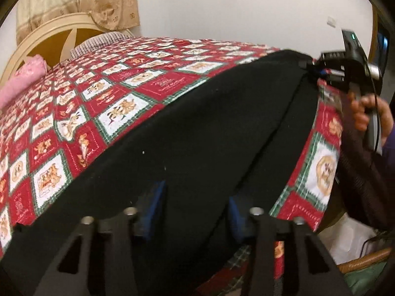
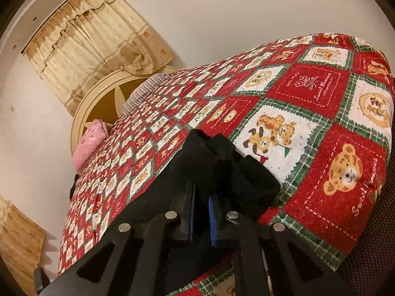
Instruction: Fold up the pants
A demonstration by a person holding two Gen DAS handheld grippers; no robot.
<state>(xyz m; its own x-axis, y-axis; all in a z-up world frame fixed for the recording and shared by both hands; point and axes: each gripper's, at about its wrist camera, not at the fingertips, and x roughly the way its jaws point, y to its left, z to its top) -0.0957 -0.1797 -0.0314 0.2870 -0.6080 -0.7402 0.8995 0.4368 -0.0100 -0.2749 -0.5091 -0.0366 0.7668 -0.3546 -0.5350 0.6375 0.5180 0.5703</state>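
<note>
1. The light is warm, soft and even, indoors.
2. The black pants (image 1: 197,135) show almost no detail.
3. Near parts look blurred.
4. Fisheye edges bend and darken strongly.

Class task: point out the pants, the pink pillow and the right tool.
pants (image 1: 197,128), left wrist view, flat middle of the black cloth
pink pillow (image 2: 90,145), right wrist view, its middle
right tool (image 2: 201,212), right wrist view, between its fingertips

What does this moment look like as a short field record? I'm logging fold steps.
garment: black pants spread on the bed
surface: red bear-print quilt
left tongs: open, fingers apart over the cloth
right tongs: nearly closed on a bunched pants end
far end: pink pillow, cream headboard
fold: not yet visible
</note>
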